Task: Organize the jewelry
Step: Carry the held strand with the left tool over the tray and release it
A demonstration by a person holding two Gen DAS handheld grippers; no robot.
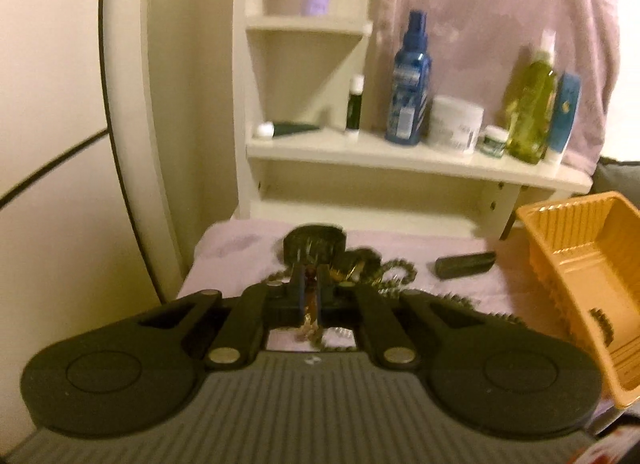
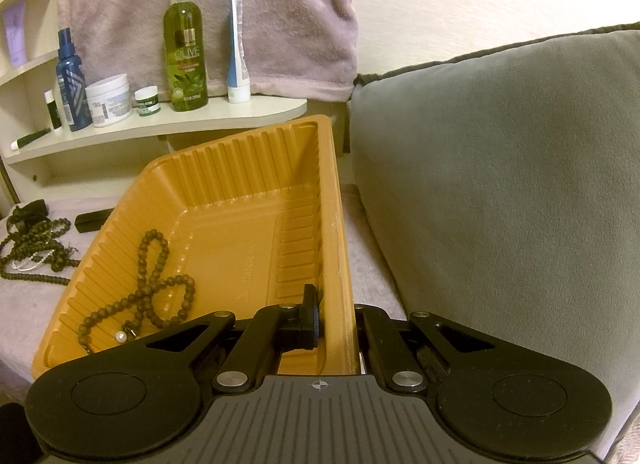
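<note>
In the left wrist view, your left tool (image 1: 309,284) is pinched shut on a small brownish piece of jewelry (image 1: 310,296), its chain dangling beneath, above the tangled pile of beads (image 1: 384,270) on the lilac towel (image 1: 240,242). The picture is blurred, so you cannot read the blue bottle (image 1: 410,80) or jars. The risk: the dangling chain may snag the pile and drag strands off, or slip out of so thin a pinch. In the right wrist view, your right tool (image 2: 334,328) clamps the wall of the orange tray (image 2: 248,168), holding it tilted; a bead necklace (image 2: 148,288) and a pearl (image 2: 120,337) lie inside and could slide out if you tip further. The green bottle (image 2: 185,52) reads "OLIVE".
</note>
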